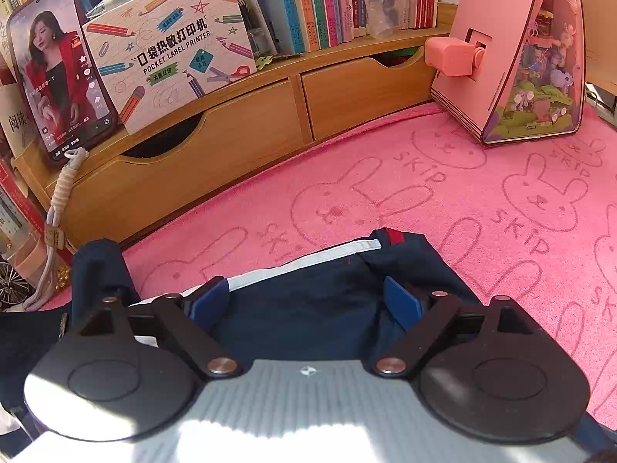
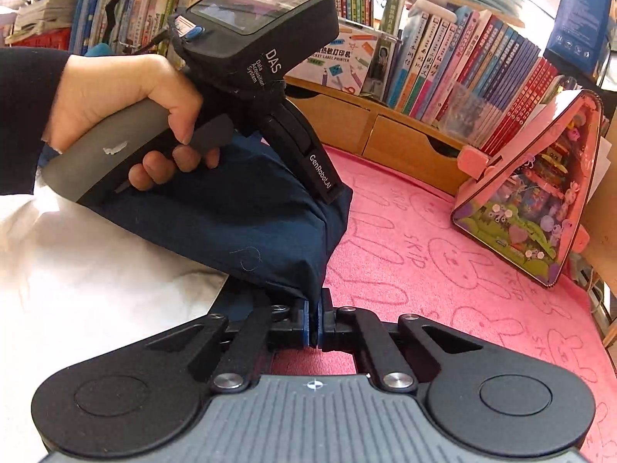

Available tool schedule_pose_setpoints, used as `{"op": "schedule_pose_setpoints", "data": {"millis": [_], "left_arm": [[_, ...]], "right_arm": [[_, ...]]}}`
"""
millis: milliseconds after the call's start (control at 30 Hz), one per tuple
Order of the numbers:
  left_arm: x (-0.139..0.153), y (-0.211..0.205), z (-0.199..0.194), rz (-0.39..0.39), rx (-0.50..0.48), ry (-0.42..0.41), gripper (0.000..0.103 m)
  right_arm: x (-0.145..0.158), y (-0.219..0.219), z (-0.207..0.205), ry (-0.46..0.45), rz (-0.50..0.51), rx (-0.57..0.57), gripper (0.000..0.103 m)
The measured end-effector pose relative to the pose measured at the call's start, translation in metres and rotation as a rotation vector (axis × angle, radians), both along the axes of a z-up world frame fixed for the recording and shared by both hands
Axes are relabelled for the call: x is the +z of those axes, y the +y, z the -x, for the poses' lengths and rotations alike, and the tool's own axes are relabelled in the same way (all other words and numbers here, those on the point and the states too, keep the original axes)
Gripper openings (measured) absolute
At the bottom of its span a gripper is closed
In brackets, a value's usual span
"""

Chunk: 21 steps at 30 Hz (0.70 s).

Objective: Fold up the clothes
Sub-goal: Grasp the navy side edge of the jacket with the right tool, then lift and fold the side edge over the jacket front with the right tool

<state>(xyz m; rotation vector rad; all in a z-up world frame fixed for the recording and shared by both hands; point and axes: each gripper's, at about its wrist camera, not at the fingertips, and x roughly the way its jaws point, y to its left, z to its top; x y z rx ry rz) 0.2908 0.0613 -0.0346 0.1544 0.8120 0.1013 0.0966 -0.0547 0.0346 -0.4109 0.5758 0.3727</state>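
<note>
A navy garment (image 1: 308,308) with a white stripe and a red trim lies on the pink bunny-print towel (image 1: 482,212). My left gripper (image 1: 308,301) is open, its blue pads resting on the cloth on either side of a fold. In the right wrist view the same navy garment (image 2: 231,223) hangs bunched between the two grippers. My right gripper (image 2: 315,320) is shut on its lower edge. The left gripper's body (image 2: 246,38), held by a hand, presses into the cloth from above; its fingertips are hidden there.
A wooden shelf with two drawers (image 1: 239,131) and rows of books runs along the back. A phone (image 1: 58,73) and a label-printer box (image 1: 169,50) stand on it. A pink triangular dollhouse (image 1: 516,58) stands on the towel's right. White cloth (image 2: 96,270) lies left.
</note>
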Motion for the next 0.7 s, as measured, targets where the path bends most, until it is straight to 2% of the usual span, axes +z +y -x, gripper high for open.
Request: {"op": "schedule_pose_setpoints", "data": {"millis": [200,367,500,567,633,700], "left_arm": [[-0.001,0.004,0.0,0.018,0.017,-0.015,0.094],[0.001,0.008,0.0,0.035,0.012,-0.004,0.093],[0.003,0.011,-0.002,0.051,0.01,0.009,0.093],[0.004,0.011,-0.001,0.054,0.006,0.01,0.093],[0.01,0.012,0.003,0.058,-0.01,-0.007,0.091],[0.02,0.015,0.01,0.073,-0.04,-0.042,0.091]], "right_arm": [[0.003,-0.008,0.022,0.027,0.006,0.005,0.003],[0.003,0.01,0.023,-0.069,0.085,0.01,0.012],[-0.001,0.027,0.016,-0.13,0.143,0.036,0.023],[-0.002,0.031,0.022,-0.17,0.162,0.048,0.035],[-0.003,0.034,0.03,-0.225,0.193,0.072,0.055],[-0.006,0.038,0.035,-0.271,0.229,0.097,0.06]]}}
